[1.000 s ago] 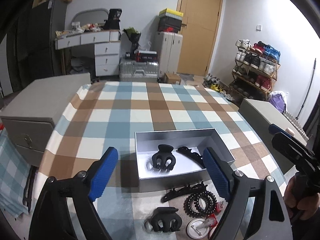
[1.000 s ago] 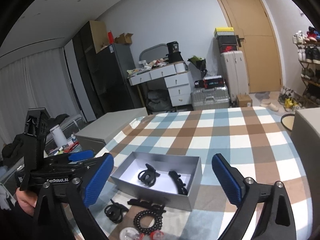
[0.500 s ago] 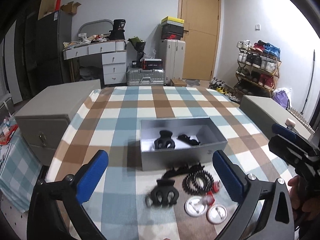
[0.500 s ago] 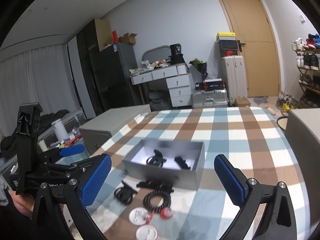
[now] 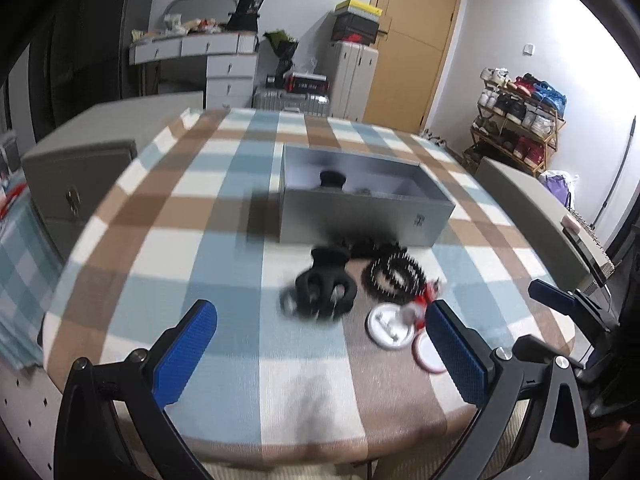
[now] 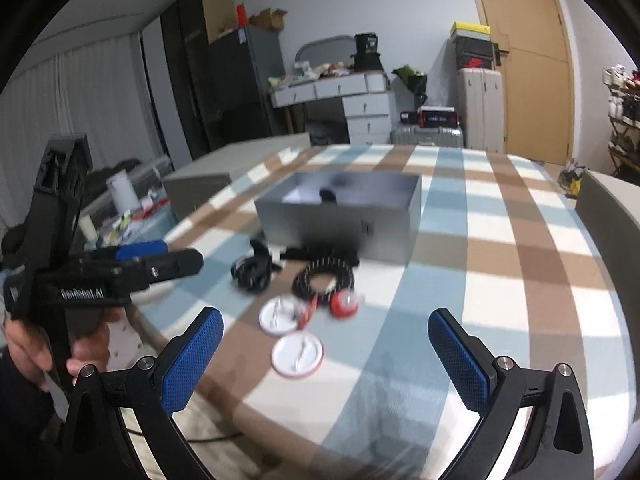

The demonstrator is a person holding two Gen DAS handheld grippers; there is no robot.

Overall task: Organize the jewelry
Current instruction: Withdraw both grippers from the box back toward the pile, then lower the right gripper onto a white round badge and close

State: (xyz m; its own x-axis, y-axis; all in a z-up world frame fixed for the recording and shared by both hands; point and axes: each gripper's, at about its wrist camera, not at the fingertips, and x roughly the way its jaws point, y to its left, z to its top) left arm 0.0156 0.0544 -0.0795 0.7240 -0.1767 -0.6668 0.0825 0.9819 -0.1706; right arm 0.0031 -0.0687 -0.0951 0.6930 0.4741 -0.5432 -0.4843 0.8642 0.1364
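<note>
Black claw clip (image 5: 325, 286) lies blurred before the grey box (image 5: 360, 216).

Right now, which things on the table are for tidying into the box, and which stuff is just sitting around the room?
For the job:
grey box
black claw clip
black coil hair tie
two round white badges
both open grippers, left, right

Just lying about:
suitcases
shoe rack
white drawers
</note>
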